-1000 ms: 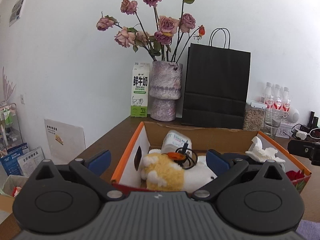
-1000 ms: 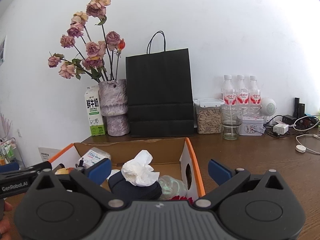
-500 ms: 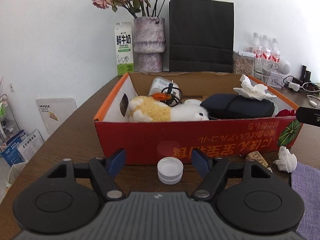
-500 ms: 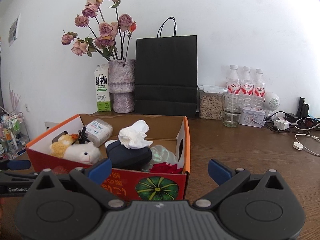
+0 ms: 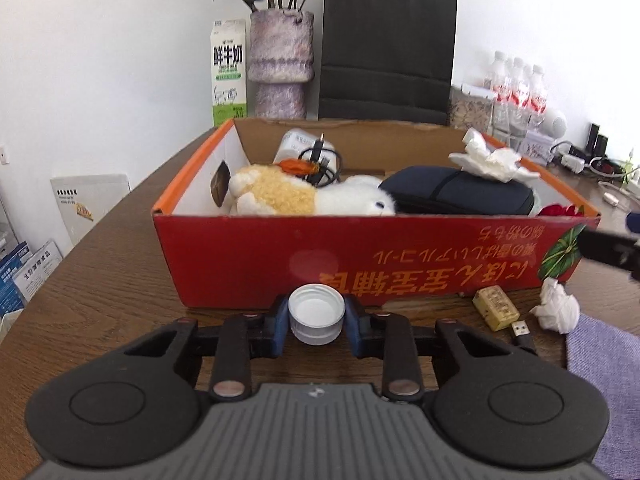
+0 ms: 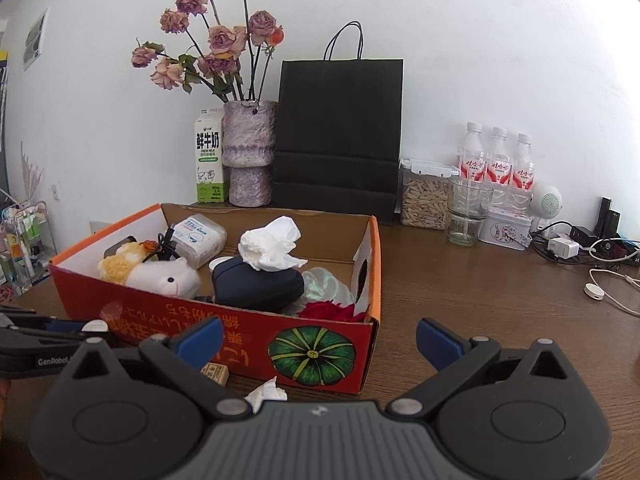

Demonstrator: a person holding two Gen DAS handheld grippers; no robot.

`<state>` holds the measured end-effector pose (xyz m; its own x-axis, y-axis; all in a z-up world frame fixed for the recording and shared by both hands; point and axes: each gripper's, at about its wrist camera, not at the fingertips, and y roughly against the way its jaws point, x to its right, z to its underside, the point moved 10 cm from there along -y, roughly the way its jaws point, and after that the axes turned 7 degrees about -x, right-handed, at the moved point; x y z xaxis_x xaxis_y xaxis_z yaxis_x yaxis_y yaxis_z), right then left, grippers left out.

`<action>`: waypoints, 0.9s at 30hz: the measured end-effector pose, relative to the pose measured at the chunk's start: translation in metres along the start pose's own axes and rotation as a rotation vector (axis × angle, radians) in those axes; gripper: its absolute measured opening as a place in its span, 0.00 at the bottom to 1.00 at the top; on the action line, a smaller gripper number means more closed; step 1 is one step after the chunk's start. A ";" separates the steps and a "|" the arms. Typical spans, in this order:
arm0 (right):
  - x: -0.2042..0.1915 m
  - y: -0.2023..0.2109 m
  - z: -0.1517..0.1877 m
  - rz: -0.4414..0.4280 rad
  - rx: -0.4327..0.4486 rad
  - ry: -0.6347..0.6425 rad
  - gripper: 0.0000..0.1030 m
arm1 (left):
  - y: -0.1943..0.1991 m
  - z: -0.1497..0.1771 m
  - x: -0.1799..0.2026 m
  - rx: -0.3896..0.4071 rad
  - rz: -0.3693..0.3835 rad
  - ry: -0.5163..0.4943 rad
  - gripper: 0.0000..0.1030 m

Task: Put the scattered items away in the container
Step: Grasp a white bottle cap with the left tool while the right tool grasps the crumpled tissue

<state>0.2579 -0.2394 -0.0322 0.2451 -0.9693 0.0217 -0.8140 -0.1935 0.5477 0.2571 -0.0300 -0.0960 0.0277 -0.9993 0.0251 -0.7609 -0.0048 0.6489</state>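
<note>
White bottle cap (image 5: 316, 313) sits between the closing left tool (image 5: 316, 320), pads seemingly touching (right tool (image 6: 319, 338) gapes empty).

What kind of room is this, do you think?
Probably a home or small office, on a wooden table by a white wall: a vase of dried roses, a milk carton, water bottles and chargers with cables.

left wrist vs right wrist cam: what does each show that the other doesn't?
Left wrist only: left hand-held gripper closing, white bottle cap between its pads; USB plug on the table.
Right wrist only: right hand-held gripper open, nothing between its pads; pumpkin picture on the box front.
Both: red cardboard box, plush toy, crumpled tissue, small yellowish block.
</note>
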 end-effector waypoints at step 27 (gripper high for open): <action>-0.005 -0.010 0.010 0.008 -0.063 0.034 1.00 | 0.013 0.000 -0.008 0.044 -0.026 0.038 0.28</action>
<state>0.2594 -0.2345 -0.0464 0.2572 -0.9648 0.0546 -0.7818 -0.1745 0.5987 0.2467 -0.0219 -0.0880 0.0719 -0.9967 0.0385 -0.7872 -0.0330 0.6158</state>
